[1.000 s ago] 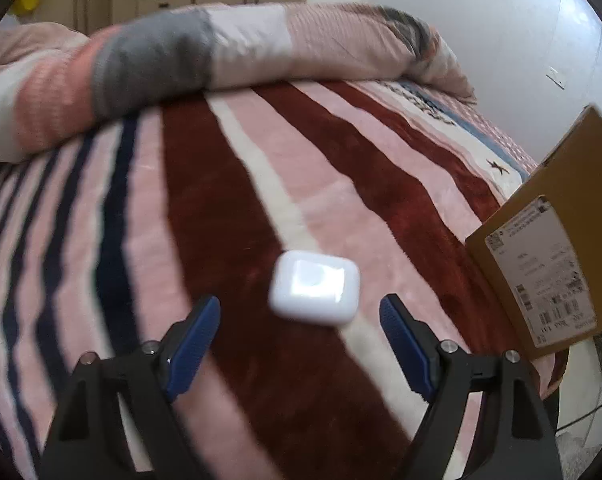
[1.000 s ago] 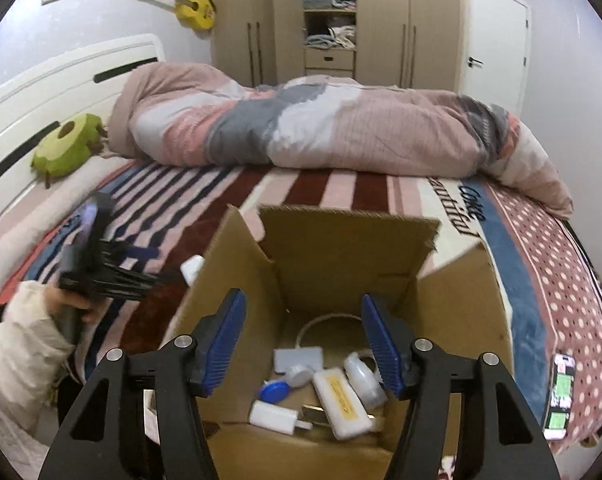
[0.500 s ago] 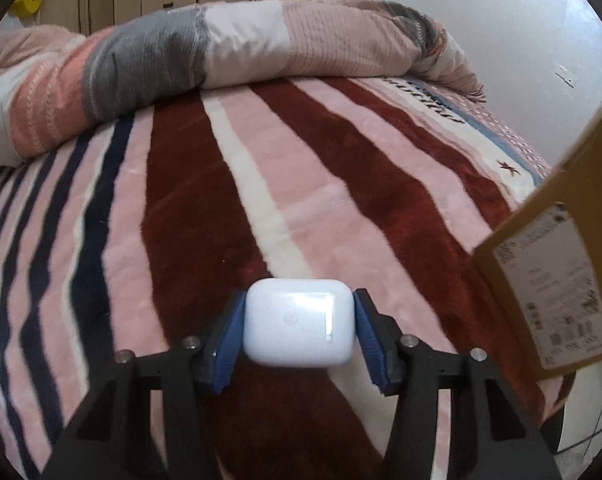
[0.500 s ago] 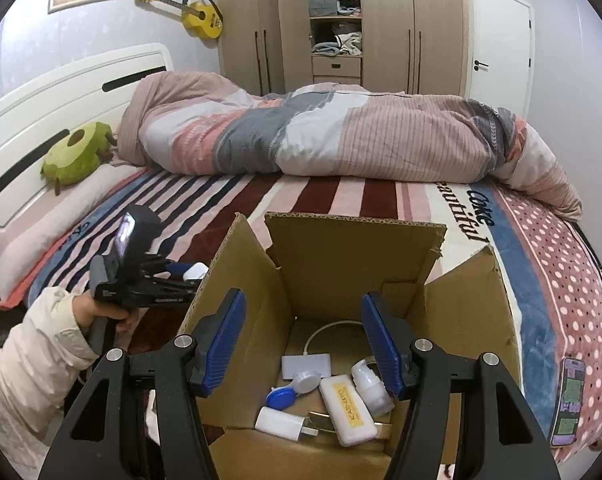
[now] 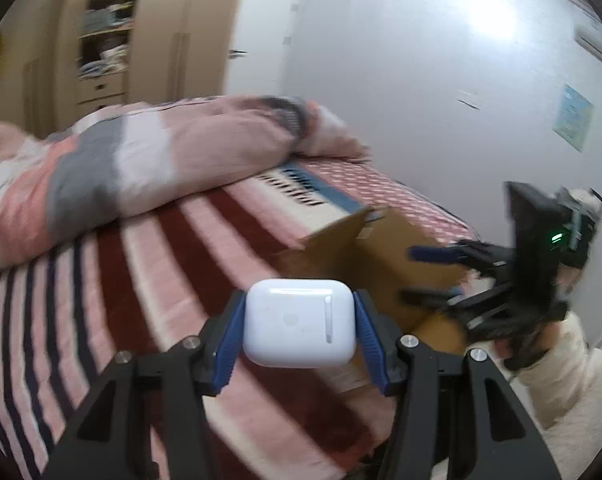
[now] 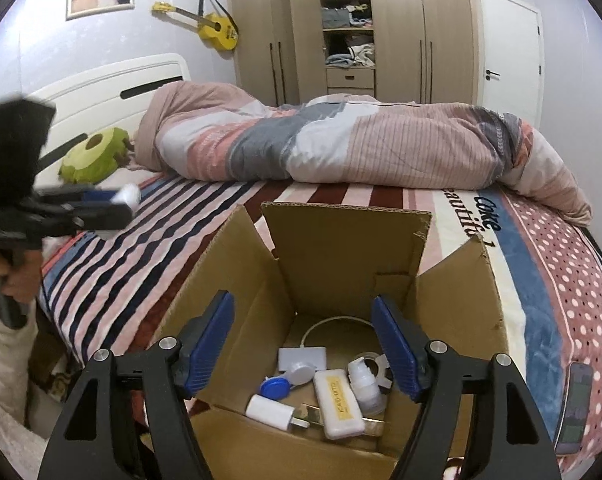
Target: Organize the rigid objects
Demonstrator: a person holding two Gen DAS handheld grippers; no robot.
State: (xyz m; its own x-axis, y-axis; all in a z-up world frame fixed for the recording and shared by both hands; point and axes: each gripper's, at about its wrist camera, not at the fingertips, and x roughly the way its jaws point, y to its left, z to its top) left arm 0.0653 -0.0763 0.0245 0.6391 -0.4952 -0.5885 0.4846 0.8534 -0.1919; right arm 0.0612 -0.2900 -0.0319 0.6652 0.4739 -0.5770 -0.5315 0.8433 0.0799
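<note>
Left tool point(image 5: 299, 330) clamped on white earbuds case point(image 5: 300, 322), blue pads point(image 5: 231, 338) touching both its sides, held above striped bed point(image 5: 149, 280). Ahead-right of it, cardboard box point(image 5: 385, 256). Right tool point(image 6: 303, 344) wide open, gripping nothing, hovering over the open box point(image 6: 341, 248). Between and below its fingers: white charger point(image 6: 270, 411), blue cap point(image 6: 276, 387), white bar point(image 6: 339, 403), small bottle point(image 6: 365, 385).

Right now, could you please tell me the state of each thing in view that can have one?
left gripper: shut on the earbud case, raised above the bed
earbud case: lid closed, held
right gripper: open, empty, above the box
cardboard box: flaps open, small items inside
wardrobe: middle section open
door: closed
phone: screen lit
</note>
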